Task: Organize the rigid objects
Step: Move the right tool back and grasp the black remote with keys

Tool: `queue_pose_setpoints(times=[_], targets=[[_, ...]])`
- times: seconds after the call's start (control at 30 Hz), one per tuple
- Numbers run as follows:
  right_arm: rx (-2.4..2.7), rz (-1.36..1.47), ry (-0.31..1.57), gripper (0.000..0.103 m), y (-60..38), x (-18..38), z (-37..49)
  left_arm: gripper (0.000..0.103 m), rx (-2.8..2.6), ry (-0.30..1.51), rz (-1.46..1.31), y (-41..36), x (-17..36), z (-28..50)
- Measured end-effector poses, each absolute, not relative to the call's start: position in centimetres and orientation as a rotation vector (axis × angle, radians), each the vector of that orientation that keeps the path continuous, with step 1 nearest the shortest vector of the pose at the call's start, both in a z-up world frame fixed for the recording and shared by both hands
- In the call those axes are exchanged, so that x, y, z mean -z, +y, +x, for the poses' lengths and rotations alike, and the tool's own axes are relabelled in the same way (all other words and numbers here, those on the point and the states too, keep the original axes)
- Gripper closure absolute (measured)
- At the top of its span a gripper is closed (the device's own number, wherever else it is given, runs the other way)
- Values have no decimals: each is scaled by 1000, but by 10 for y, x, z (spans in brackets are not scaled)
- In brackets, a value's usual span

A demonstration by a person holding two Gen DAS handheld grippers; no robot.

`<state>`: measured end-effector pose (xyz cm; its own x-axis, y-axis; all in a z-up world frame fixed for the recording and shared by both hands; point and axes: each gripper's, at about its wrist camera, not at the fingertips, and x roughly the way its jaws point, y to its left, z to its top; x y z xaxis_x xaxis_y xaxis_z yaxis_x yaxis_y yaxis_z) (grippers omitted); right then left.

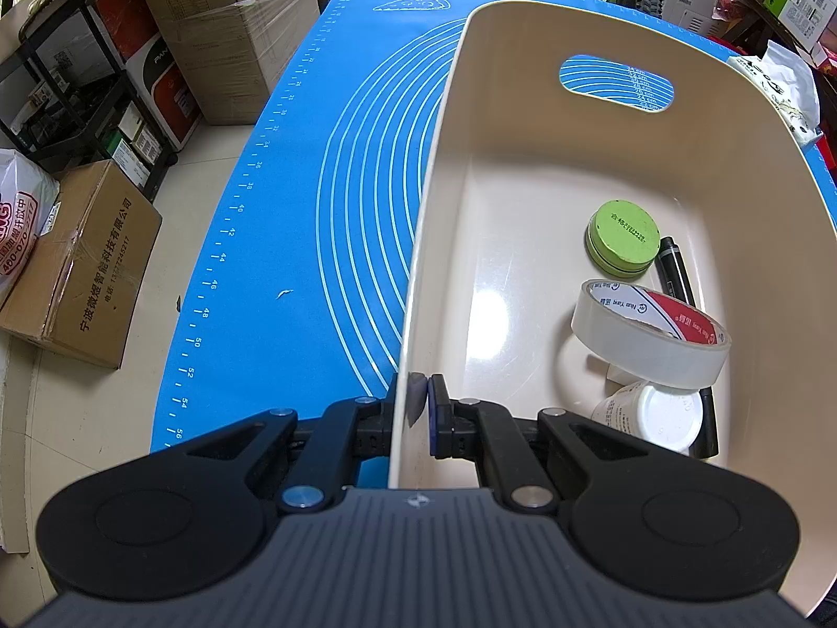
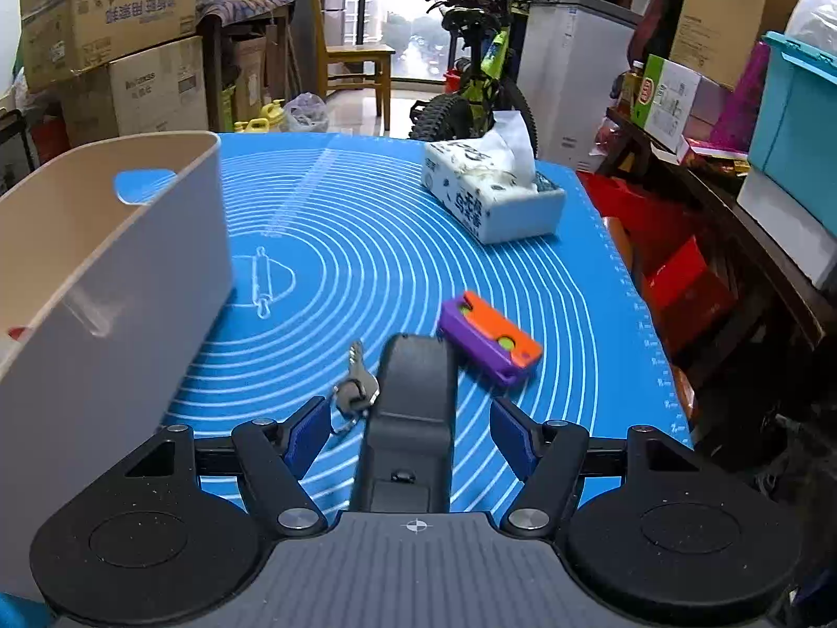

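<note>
Left tongs (image 1: 421, 397) clamped on beige plastic bin (image 1: 444, 157) wall; tape, tin, marker, jar inside. Right tongs (image 2: 410, 426) apart, straddling black stapler-like object (image 2: 413, 397); keys (image 2: 355, 387), purple-orange box (image 2: 489, 337) ahead, still on worktop.

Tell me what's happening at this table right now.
A person with two handheld grippers is sorting small items into a beige bin on a blue mat. The left gripper is shut on the bin's wall. Inside lie a green tin, a tape roll, a black marker and a white-capped bottle. The right gripper is open with a black object between its fingers; I can't tell if the pads touch it. Keys and an orange-purple box wait on the mat.
</note>
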<state>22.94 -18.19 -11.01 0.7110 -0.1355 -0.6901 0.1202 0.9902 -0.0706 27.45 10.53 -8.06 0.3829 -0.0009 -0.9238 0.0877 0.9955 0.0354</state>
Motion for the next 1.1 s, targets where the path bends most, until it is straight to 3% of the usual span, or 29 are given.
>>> queue_pose_setpoints(times=[0.67, 0.87, 1.1], targets=[[148, 53, 751, 36, -191, 153, 231, 93, 55, 1176, 86, 106, 80, 274], [127, 46, 732, 49, -187, 154, 228, 93, 55, 1176, 87, 106, 80, 274], [130, 15, 719, 49, -180, 152, 223, 93, 55, 1176, 87, 106, 80, 274]])
